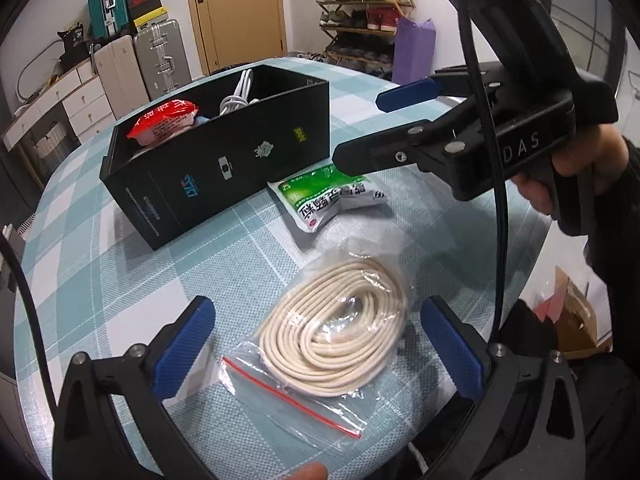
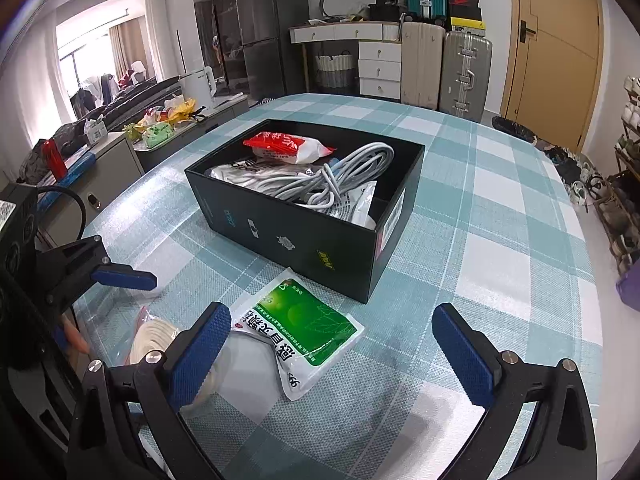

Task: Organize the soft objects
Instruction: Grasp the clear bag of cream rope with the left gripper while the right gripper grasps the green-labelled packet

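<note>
**Blue-padded jaws wide apart over the bagged cord and the green sachet**

Blue rubber pads line both tools, and on each the two fingers stand far apart with nothing clamped between them. The left gripper point(image 1: 316, 344) hovers over a clear zip bag point(image 1: 308, 364) holding a coil of cream cord point(image 1: 334, 332); the coil lies in the gap between the fingers, nearer the right-hand pad, and neither pad visibly touches the plastic. The bag's red seal strip runs across the near end, just inside the jaw opening.

The right gripper point(image 2: 332, 354) is likewise spread wide. A green and white sachet point(image 2: 302, 334) lies flat on the checked tablecloth point(image 2: 500, 264) between its fingers, closer to the left-hand pad, with no contact to be seen. From the left wrist view, this gripper point(image 1: 362, 128) hangs above the same sachet point(image 1: 326, 196), its upper finger pointing toward the box.

Straight ahead of both jaw openings stands a black box point(image 2: 320, 236), open at the top, just beyond the sachet. Inside it lie a red and white packet point(image 2: 286, 146) at the far end, a bundle of grey-white cable point(image 2: 336, 178) across the middle, and other pale packets beneath. The box's near wall stands between the jaws and its contents. Suitcases point(image 2: 444, 66) and a wooden door point(image 2: 556, 48) stand well beyond the table.
</note>
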Motion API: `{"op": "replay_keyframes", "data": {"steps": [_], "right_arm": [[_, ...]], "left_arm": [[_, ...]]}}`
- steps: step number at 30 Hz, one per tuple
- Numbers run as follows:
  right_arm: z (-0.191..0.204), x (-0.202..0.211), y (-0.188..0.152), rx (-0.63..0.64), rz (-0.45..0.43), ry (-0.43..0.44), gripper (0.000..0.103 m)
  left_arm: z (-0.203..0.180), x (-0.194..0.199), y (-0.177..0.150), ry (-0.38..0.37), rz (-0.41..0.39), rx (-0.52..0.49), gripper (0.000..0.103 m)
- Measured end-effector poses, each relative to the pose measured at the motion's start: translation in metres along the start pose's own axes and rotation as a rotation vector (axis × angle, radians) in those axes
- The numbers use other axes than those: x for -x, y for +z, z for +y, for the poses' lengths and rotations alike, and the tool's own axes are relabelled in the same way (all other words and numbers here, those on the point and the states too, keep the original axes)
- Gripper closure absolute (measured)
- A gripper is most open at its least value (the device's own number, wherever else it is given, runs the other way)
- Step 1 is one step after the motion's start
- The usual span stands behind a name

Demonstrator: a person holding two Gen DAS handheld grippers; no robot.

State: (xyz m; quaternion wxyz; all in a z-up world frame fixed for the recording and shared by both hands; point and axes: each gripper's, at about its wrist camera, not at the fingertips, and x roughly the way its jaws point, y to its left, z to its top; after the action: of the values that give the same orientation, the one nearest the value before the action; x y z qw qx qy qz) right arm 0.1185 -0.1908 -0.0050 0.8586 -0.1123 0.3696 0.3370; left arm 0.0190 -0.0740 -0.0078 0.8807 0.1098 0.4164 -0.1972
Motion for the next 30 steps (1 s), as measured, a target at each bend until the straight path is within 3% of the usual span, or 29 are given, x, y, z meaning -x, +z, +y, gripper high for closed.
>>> {"op": "replay_keyframes", "data": {"steps": [16, 30], "right_arm": [[0.005, -0.016, -0.003, 0.008, 0.052, 0.005, 0.001], [0.026, -0.038, -0.007, 0.042, 0.11, 0.041, 0.001]], "left_arm": [[0.04, -0.009, -0.003, 0.044, 0.032, 0.177, 0.0], [0.055, -0.009, -0.01, 0.09, 0.035, 0.238, 0.0]]}}
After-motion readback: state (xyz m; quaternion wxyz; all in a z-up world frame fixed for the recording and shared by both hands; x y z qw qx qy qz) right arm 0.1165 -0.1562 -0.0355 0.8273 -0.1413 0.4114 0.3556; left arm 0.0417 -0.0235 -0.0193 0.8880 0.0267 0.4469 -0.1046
